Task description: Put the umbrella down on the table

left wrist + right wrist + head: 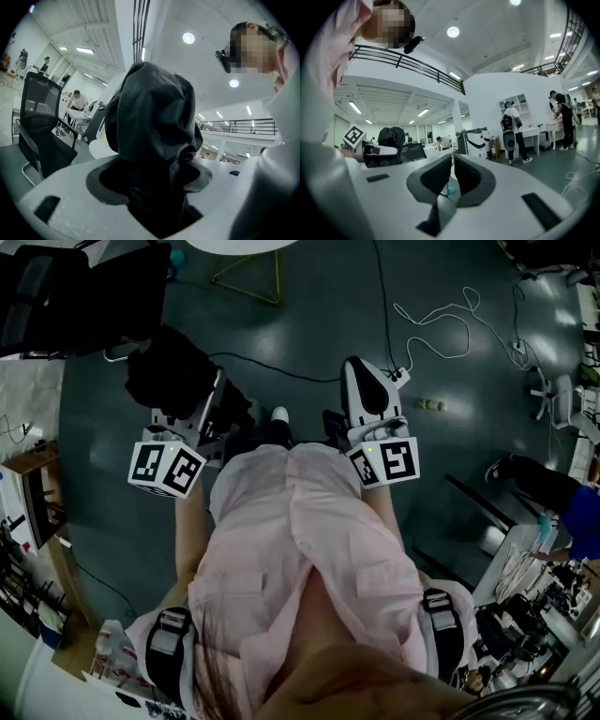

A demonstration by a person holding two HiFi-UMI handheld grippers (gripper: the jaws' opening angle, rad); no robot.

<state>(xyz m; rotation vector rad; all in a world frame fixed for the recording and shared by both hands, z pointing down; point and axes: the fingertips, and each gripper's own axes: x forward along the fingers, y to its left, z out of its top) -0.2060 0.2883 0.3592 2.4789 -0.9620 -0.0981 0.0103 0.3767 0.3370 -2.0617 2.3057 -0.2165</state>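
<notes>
Gripping the umbrella [152, 136] with the left gripper [214, 390]: its jaws stand wide and clamp on the folded bundle, which fills the gap between them. The umbrella is up over the floor [450, 484], not on the table [246, 246]. That white round top sits well apart, at the far edge of the head view. The right gripper [453, 172] has its jaws together with nothing between them.

Risks, my read:
- The grip looks to be on loose fabric, not the shaft. Cloth can slide under the pads, so the bundle may sag or slip out on the way over.
- Slack folds bulge past the jaws and could snag the table edge or the black mesh chair [42, 122] off to the side.
- The umbrella blocks most of the left gripper view, so height over the tabletop is hard to judge. Opening early means a drop.
- A cable [441, 329] loops on the floor ahead: trip hazard.

Materials:
- Canopy: black, thin, slightly glossy cloth, crumpled in soft lumpy folds. No ribs or handle visible.
- Jaw bodies: white hard plastic with dark textured pads.
- Table: smooth white top, thin gold-coloured legs.
- Floor: dark, polished, reflective.
</notes>
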